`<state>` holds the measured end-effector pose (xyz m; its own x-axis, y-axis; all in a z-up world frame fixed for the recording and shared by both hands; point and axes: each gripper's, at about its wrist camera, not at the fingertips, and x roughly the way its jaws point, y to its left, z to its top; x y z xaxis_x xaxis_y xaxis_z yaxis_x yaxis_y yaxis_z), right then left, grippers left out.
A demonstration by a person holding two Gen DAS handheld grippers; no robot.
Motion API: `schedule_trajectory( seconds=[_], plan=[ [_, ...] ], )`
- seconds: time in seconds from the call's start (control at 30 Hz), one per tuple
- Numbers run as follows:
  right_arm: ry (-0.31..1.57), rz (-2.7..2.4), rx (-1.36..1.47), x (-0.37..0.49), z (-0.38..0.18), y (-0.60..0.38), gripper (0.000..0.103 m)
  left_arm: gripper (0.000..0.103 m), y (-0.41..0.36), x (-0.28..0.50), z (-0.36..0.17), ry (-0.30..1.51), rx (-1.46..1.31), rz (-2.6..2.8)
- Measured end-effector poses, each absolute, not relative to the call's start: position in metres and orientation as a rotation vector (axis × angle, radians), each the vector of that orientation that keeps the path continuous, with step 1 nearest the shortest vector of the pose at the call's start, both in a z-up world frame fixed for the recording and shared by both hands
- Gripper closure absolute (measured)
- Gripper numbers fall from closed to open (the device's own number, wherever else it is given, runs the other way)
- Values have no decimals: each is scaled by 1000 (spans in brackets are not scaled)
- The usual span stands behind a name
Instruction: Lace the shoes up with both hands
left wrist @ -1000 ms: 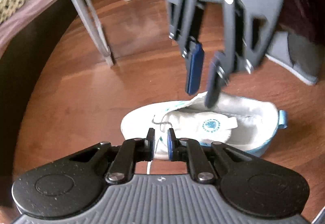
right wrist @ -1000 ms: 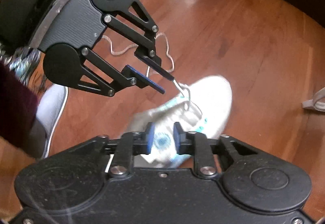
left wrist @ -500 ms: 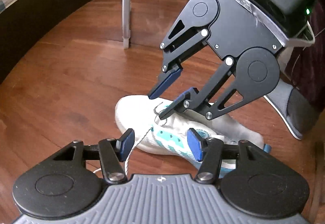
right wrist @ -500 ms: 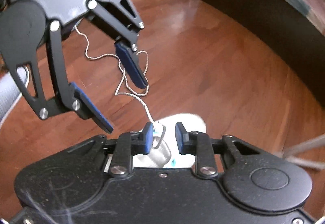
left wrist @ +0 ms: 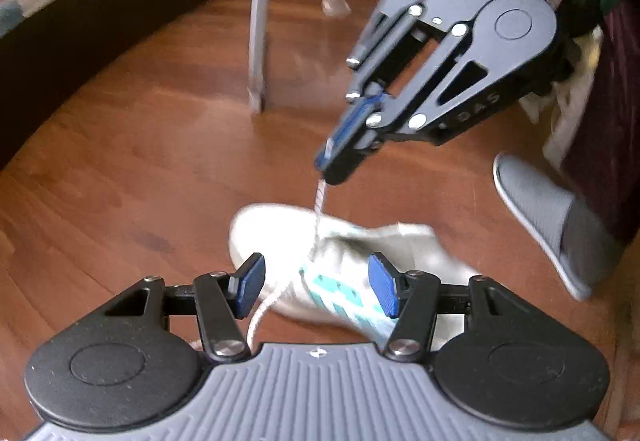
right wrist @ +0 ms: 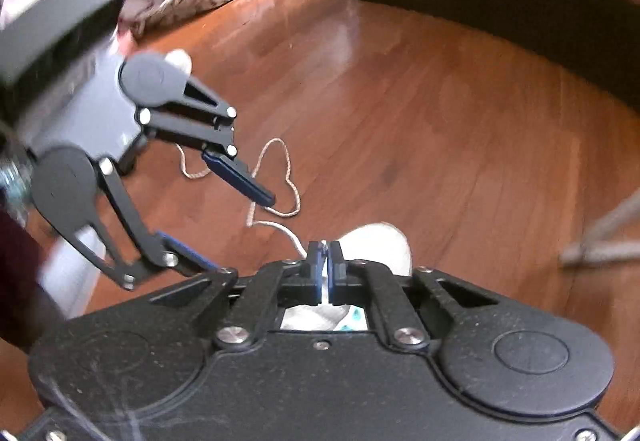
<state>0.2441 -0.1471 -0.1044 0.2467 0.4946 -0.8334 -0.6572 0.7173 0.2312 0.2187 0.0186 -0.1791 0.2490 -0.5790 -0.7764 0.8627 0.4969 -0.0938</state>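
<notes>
White lace [left wrist: 321, 201], thin and limp, is pinched near its tip by the right tool [left wrist: 334, 165] at 12 o'clock above the shoe [left wrist: 344, 257]; the left tool [left wrist: 316, 283] is spread, empty.

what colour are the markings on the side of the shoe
Teal, a row of slanted marks on the white shoe, clearest in the left wrist view.

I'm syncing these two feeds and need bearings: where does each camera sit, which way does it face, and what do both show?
Left wrist view: sits on the open left gripper, looking down at the white sneaker with teal stripes; a green-cuffed wrist shows top right.
Right wrist view: sits on the right gripper, shut on the white shoelace, facing the reddish wooden floor.
Shared: sneaker, lace, floor, and each other's gripper.
</notes>
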Motion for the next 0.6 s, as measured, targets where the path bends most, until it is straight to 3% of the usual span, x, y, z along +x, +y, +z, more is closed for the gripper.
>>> schedule_trajectory(
  seconds=[0.07,0.17,0.33,0.6],
  plan=[
    [1088,776,-54,249,-95,-160,102,48,18,220,-167,835,338,-1026],
    [1112,738,64,249,-92,-173,102,61,8,217,-155,796,333,-1029],
    [1136,697,-22,243,-114,-166,102,63,2,214,-163,817,402,-1043],
    [1192,814,-216,250,-162,-121,100,63,25,242,-210,1094,257,-916]
  ],
)
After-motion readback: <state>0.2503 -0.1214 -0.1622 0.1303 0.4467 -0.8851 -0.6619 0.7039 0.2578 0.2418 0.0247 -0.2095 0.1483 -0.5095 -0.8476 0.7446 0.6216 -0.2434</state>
